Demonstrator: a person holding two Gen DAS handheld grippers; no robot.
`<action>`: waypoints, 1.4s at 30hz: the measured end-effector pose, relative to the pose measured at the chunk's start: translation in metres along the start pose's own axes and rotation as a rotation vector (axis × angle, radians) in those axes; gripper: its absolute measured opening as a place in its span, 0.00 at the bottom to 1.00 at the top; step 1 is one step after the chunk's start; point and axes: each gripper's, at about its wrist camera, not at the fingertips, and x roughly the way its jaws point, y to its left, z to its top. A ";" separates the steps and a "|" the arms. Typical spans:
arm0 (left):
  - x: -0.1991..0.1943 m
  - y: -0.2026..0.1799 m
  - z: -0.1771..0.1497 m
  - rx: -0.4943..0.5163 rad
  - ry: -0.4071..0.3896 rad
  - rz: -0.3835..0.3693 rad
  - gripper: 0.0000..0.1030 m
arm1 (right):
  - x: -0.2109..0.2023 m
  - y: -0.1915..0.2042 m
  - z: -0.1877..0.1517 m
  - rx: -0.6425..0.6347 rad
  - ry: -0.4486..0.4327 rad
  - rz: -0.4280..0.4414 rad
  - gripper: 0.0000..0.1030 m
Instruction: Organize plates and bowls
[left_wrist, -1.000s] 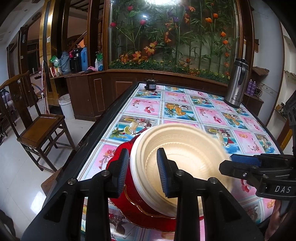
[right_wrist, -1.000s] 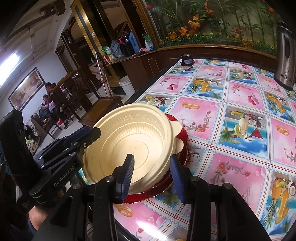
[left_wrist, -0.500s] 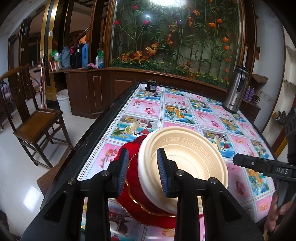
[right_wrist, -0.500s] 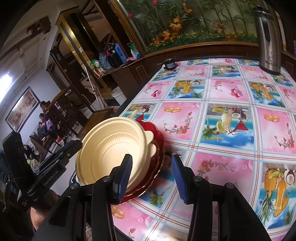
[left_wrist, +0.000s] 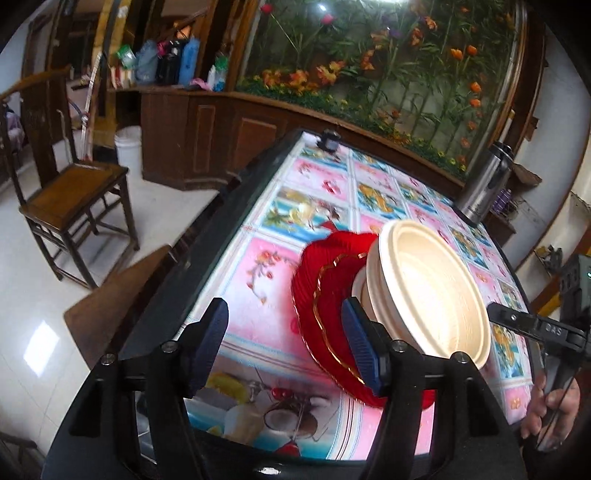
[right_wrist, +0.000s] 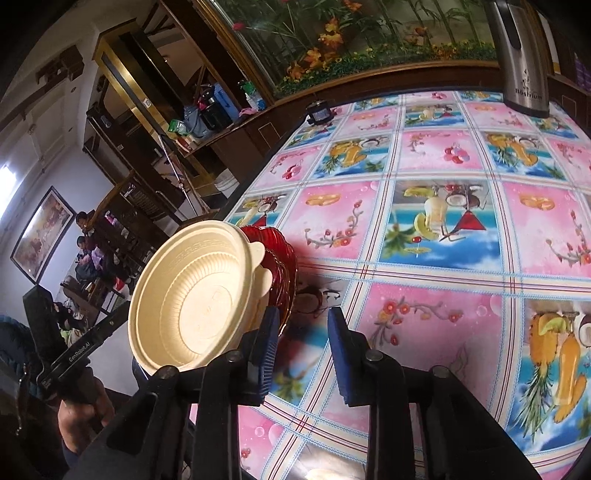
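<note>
The left gripper (left_wrist: 284, 343) has its jaws spread wide with nothing between them; its blue pads (left_wrist: 208, 334) frame bare tablecloth, and the right-hand pad overlaps the near edge of the red plates (left_wrist: 332, 295) in the left wrist view, though whether it touches them cannot be told. The right gripper (right_wrist: 303, 350) is also spread, to a narrower gap, and holds nothing; only tablecloth shows between its pads (right_wrist: 341, 350). The cream bowls (left_wrist: 428, 295) are nested together and rest on top of the red plates, which have scalloped rims with a gold edge line. The stack sits near the front left corner of the table (left_wrist: 221, 236), just beside the dark table edge. In the right wrist view the bowls (right_wrist: 199, 295) lie to the left of the right gripper, with two rim tabs facing the plates (right_wrist: 280, 258) behind them; the left pad of that gripper overlaps the stack's near side in that view. The table carries a pink and blue fruit-print cloth (right_wrist: 443, 229). A steel flask (right_wrist: 521, 55) stands at the far right side of the table, and a small dark jar (right_wrist: 319, 112) stands at the far left edge. A wooden chair (left_wrist: 74, 195) stands on the floor to the left of the table.
</note>
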 end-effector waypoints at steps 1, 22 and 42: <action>0.003 0.000 -0.001 0.001 0.011 -0.007 0.62 | 0.001 -0.001 -0.001 0.004 0.003 0.000 0.27; 0.028 0.002 -0.010 0.029 0.082 -0.036 0.65 | 0.037 0.003 -0.008 0.004 0.092 0.039 0.30; 0.048 -0.010 -0.006 0.077 0.089 -0.013 0.09 | 0.067 0.007 -0.003 0.028 0.130 0.055 0.15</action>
